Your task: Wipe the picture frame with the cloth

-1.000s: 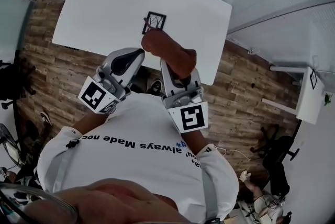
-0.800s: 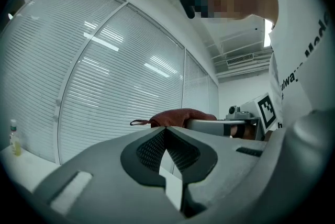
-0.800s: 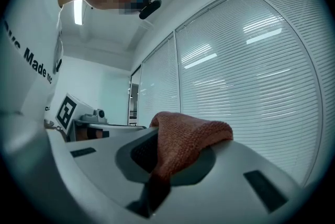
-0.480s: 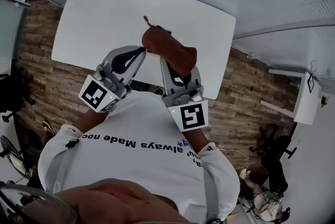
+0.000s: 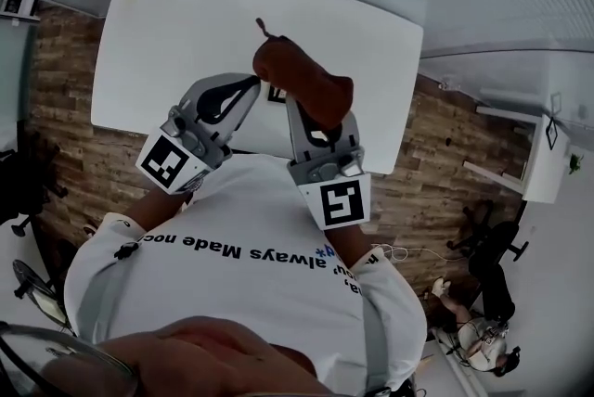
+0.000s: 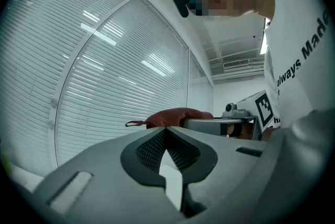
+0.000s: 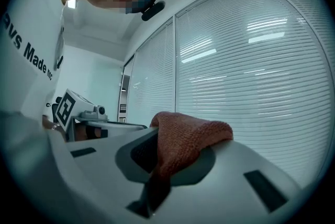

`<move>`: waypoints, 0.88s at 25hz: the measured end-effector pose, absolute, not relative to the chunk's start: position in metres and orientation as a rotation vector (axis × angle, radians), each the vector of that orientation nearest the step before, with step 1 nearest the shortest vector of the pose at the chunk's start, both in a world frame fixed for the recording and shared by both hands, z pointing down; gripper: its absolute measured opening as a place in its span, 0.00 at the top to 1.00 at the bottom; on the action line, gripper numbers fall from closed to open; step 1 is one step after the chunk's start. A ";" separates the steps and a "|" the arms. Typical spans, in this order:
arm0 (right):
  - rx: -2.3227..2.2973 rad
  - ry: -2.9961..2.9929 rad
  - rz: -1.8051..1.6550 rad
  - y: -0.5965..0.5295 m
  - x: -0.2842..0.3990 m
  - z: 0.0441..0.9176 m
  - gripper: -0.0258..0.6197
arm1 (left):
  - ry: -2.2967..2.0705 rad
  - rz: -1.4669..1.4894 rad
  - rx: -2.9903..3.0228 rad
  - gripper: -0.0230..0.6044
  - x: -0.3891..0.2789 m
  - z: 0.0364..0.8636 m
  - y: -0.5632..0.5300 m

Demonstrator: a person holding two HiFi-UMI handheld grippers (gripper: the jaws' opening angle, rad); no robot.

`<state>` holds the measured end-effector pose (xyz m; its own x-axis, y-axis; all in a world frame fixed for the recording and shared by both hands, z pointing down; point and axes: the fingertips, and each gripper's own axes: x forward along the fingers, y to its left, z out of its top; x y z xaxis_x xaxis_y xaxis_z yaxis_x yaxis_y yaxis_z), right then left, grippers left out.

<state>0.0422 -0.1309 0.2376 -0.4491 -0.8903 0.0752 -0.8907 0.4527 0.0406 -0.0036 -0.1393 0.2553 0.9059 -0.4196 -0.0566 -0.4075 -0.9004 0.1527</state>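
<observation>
The right tongs [image 7: 168, 161] pinch the cloth [image 7: 184, 136], the left tongs [image 6: 166, 135] are pressed together, empty — the picture frame [image 5: 276, 94] lies on the desk [image 5: 176, 33] below, between both.

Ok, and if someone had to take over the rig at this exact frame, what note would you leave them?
Left gripper: jaws together, nothing between them, held beside the right one.
Right gripper: shut on the rust-red cloth, which bunches over its jaws.
Picture frame: on the white table, mostly hidden by the cloth and grippers; only a dark edge shows in the head view.
Done: cloth is in hand.
Left: no contact between cloth and frame is visible, so the wiping likely remains.
</observation>
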 end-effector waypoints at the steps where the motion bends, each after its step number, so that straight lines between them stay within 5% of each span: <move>1: 1.605 -2.598 0.010 -0.133 0.043 0.239 0.92 | -0.629 -0.134 2.935 0.96 -0.003 0.256 -0.142; 14: 1.607 -2.557 -0.004 -0.155 0.068 0.259 0.92 | -0.598 -0.052 2.919 0.96 0.027 0.276 -0.159; 22: 1.574 -2.484 0.000 -0.178 0.085 0.329 0.91 | -0.628 0.165 2.862 0.96 0.033 0.362 -0.187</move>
<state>0.0848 -0.1778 0.3295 -0.4129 -0.8951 0.1684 -0.8950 0.4330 0.1069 0.0331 -0.1875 0.3620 0.9030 -0.4017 0.1526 -0.4248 -0.8879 0.1766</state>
